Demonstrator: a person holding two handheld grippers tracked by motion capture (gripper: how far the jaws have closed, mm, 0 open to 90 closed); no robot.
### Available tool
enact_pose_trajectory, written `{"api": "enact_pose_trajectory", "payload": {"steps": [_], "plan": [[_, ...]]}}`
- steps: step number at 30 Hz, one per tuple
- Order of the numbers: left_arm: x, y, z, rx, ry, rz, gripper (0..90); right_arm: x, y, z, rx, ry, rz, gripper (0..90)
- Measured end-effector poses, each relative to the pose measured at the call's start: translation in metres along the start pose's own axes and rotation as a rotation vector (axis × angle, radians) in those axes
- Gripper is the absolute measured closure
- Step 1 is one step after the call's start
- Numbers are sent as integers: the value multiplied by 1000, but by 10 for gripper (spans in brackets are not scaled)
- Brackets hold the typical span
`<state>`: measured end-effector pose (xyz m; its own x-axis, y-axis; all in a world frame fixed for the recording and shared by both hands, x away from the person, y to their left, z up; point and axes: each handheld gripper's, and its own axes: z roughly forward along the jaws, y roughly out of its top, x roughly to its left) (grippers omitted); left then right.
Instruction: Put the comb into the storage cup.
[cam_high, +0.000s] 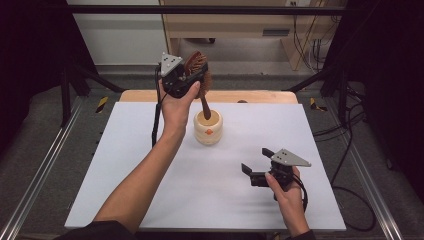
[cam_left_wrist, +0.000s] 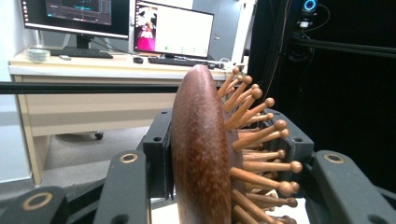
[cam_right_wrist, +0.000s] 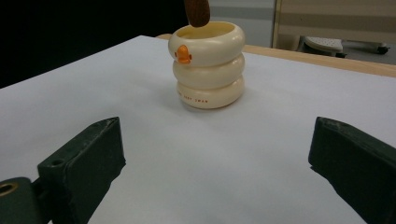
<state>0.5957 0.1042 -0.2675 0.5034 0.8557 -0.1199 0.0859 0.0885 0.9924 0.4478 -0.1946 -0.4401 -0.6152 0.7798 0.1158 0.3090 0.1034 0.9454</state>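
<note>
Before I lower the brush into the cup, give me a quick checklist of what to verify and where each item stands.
1. Grip: the left gripper is shut on the head of the wooden hairbrush, pads on both sides. Ok.
2. Aim: the handle tip sits at the mouth of the cream cup, near its back rim. Ok.
3. Cup upright, flat on the white table. Ok.
4. Cup steadied: the right gripper is open and well short of the cup. Not ok.
5. Cup empty inside: cannot tell.
6. Path: nothing else lies near the cup. Ok.
</note>
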Motion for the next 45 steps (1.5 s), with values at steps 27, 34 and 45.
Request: {"api": "enact_pose_trajectory", "payload": {"steps": [27, 34, 45], "plan": [[0, -11, 2, 8, -3, 17, 500, 1, 0, -1, -10, 5, -4, 44], [2, -16, 5, 18, -3, 11, 499, 2, 0, -2, -16, 15, -13, 41], [3, -20, 7, 23, 4, 10, 499, 2, 0, -2, -14, 22, -14, 36]]}}
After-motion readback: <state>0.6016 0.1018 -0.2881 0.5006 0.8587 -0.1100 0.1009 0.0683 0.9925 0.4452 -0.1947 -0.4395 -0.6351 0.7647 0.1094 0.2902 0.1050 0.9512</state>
